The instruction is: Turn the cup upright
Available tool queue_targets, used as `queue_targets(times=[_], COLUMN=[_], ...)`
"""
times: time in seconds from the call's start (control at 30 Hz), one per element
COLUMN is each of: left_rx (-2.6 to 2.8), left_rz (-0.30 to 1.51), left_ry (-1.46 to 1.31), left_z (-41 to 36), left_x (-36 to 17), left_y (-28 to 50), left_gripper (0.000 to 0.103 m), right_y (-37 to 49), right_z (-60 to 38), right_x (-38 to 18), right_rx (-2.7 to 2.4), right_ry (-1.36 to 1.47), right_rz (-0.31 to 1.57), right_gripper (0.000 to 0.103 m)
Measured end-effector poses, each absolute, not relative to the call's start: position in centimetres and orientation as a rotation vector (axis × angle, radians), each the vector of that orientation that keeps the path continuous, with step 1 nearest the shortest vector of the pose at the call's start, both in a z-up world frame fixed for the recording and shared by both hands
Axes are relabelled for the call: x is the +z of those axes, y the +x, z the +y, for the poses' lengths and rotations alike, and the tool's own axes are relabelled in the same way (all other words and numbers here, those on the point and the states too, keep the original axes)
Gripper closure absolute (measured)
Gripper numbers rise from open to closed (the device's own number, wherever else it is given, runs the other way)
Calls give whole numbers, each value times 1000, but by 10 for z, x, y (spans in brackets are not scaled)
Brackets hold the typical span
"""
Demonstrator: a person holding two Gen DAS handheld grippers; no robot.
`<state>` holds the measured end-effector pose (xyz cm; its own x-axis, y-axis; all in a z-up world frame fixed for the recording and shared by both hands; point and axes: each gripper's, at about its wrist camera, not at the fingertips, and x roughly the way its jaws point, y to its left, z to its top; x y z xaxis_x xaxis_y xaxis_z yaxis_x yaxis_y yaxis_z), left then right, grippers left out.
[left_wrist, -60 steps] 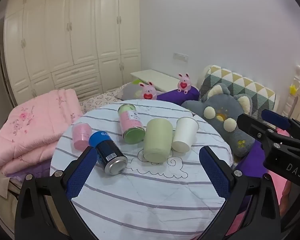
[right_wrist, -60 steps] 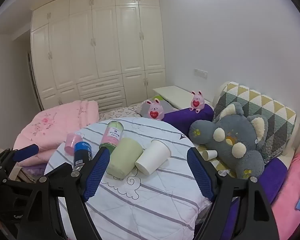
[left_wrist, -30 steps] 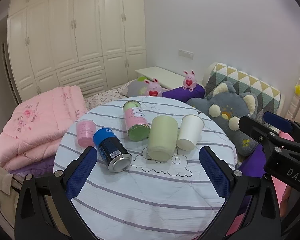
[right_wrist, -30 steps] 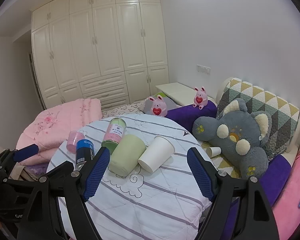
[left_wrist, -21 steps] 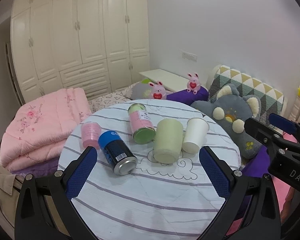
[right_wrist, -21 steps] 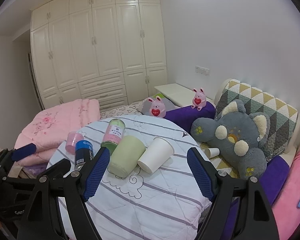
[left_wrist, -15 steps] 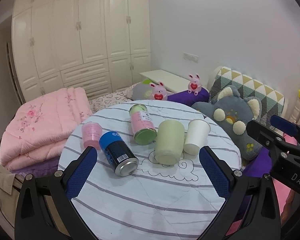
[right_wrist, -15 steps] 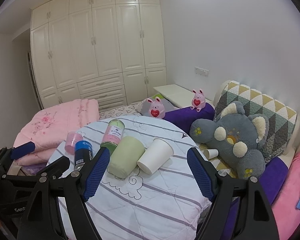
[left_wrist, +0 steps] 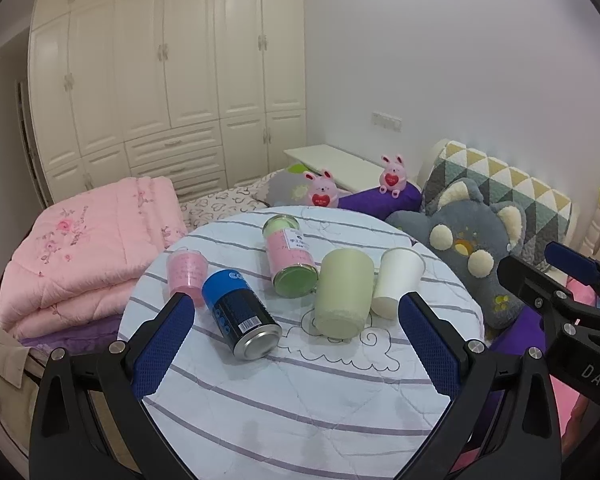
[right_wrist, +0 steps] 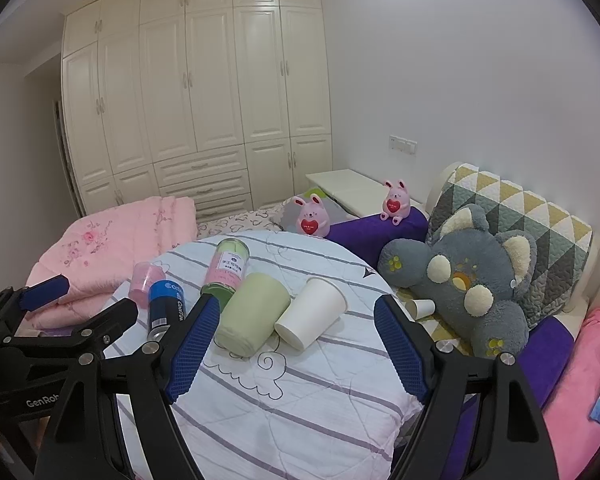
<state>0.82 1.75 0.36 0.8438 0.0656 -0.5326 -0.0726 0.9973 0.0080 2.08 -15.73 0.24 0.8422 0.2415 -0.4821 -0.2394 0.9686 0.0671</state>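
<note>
A round table (left_wrist: 340, 400) with a striped cloth holds several cups and cans lying on their sides. A white paper cup (left_wrist: 397, 281) (right_wrist: 312, 313) and a pale green cup (left_wrist: 345, 293) (right_wrist: 253, 317) lie side by side, bases toward me. A small pink cup (left_wrist: 186, 273) (right_wrist: 144, 278) lies at the left. My left gripper (left_wrist: 292, 340) is open and empty above the table's near part. My right gripper (right_wrist: 296, 354) is open and empty, just short of the white and green cups.
A blue can (left_wrist: 240, 314) (right_wrist: 166, 309) and a pink-labelled green can (left_wrist: 290, 256) (right_wrist: 226, 266) lie on the table. A grey plush (right_wrist: 472, 276), a pink quilt (left_wrist: 84, 248) and a small paper cup (right_wrist: 420, 307) lie on the bed around it.
Both views shifted slightly as the grippers drifted. The cups and cans have not moved, and both grippers stay open.
</note>
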Motion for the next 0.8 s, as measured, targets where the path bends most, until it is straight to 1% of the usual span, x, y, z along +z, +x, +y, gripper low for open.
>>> queue_targets(times=[0.8], left_rx=[44], left_rz=[575], left_ry=[-18], left_z=[16], left_x=[-4], left_y=[11], left_gripper=[0], right_y=[20], right_z=[-152], right_x=[3], right_rx=[235], right_ry=[3], right_rz=[510], right_gripper=[22])
